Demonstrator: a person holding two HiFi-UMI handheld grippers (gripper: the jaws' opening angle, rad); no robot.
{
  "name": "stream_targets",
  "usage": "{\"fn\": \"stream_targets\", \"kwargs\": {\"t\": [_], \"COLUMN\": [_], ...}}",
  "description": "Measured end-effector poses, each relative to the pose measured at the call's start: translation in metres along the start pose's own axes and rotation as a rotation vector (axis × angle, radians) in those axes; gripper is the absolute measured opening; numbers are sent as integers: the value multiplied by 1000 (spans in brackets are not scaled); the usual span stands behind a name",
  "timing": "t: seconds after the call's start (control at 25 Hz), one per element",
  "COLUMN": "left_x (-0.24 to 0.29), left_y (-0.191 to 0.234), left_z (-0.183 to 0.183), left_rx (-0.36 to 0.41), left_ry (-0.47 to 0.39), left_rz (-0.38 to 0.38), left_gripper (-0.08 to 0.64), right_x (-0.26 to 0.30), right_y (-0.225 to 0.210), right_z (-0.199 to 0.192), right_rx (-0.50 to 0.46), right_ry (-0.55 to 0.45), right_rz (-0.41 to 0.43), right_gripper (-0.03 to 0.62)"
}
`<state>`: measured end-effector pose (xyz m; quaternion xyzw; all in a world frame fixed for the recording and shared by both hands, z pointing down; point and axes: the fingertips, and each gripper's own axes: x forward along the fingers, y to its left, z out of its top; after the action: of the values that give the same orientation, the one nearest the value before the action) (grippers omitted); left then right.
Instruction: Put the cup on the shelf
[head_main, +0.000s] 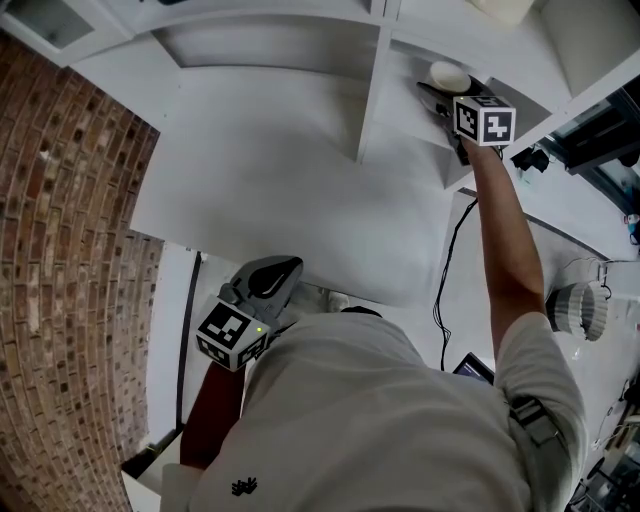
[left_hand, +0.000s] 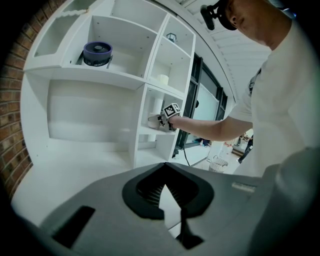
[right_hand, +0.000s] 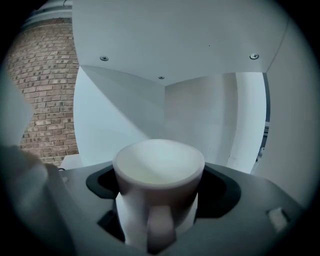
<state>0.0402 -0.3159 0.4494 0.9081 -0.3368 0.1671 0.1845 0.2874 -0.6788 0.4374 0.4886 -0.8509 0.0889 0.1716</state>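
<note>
I see right gripper clamped on cup inside shelf compartment; left gripper held low, jaws together, empty

brick wall: red-brown brick wall, far left, runs top to bottom
container: dark blue round lidded container, upright, high up
cylinder: small white cylinder, upright, right of container, well apart
cable: thin black cable, hangs down
basket: white ribbed round basket, right of cable
</note>
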Motion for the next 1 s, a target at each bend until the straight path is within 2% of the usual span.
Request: {"fn": "stream_targets", "kwargs": {"t": [0.64, 1.0], "left_x": [-1, -8], "left_y": [11, 10], "left_z": [-1, -9], "left_rx": [-17, -6], "left_ry": [14, 36], "left_rz": [-6, -31], "left_gripper": [5, 5], "right_x": [8, -2], "right_y": [-4, -8], "right_z": [-6, -14], "right_rx": [28, 37], "right_ry": [-16, -4], "right_rz": [-8, -46], "right_gripper": [448, 468]}}
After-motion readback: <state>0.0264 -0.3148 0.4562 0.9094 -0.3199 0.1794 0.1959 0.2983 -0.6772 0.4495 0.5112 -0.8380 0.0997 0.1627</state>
